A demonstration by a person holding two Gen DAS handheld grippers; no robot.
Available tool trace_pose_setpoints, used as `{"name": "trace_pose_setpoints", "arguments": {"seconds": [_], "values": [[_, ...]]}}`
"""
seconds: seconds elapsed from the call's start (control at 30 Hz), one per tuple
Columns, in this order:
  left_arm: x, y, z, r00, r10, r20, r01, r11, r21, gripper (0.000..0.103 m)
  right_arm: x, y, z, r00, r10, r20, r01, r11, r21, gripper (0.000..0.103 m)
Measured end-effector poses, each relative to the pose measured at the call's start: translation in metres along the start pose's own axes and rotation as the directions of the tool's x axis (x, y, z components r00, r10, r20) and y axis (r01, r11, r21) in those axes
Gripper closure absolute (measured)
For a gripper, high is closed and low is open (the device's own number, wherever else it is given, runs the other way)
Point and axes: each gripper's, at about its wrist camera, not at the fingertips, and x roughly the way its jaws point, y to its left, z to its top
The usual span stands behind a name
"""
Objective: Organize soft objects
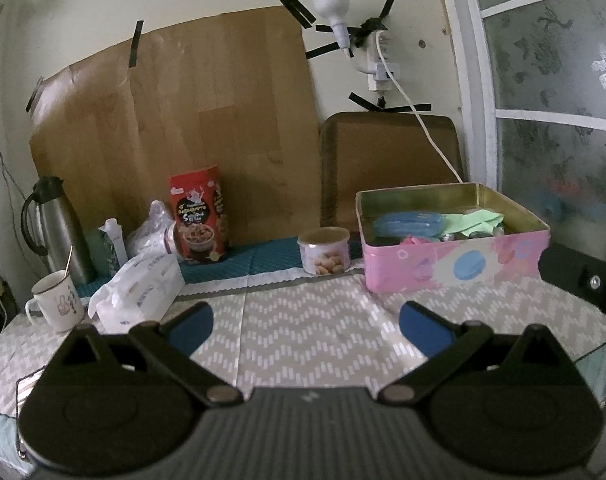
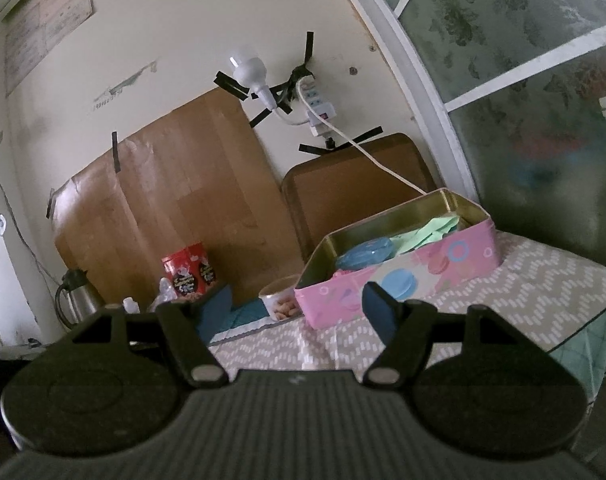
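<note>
My left tongs (image 1: 305, 320) and right tongs (image 2: 297, 306) hover released and empty over the chevron-clothed bench (image 1: 303, 344), the pink tin (image 1: 455, 260) beyond already holding a blue pouch (image 1: 407, 225) and green cloth (image 1: 479, 220), so I judge the next move is finding another soft object.

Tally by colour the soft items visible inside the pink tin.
Blue: 1, the blue pouch
Green: 1, the green cloth
Pink: 1, the pink piece at the front wall
Total: 3 visible in the pink tin; anything beneath is hidden.
</note>
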Motion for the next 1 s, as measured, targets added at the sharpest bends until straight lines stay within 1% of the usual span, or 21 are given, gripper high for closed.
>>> {"name": "trace_pose_setpoints", "arguments": {"seconds": [0.2,0.43,0.77,1.0], "values": [[-0.001,-0.007,-0.004,1.000,-0.012,-0.005,0.013,0.999,0.033,0.000,-0.001,-0.001,0.001,1.000,-0.004,0.003,0.004,1.000,0.009,0.028],[0.005,-0.015,-0.013,0.998,-0.029,-0.057,0.032,0.998,0.060,0.000,0.001,-0.002,0.000,1.000,-0.010,-0.009,0.010,1.000,0.020,0.028],[0.004,-0.017,-0.019,0.996,-0.036,-0.079,0.041,0.997,0.070,0.000,0.002,-0.001,-0.002,1.000,-0.017,-0.015,0.018,1.000,0.025,0.028],[0.008,-0.018,-0.024,0.993,-0.046,-0.109,0.055,0.996,0.077,0.000,0.002,-0.001,-0.003,1.000,-0.016,-0.018,0.017,1.000,0.024,0.027]]}}
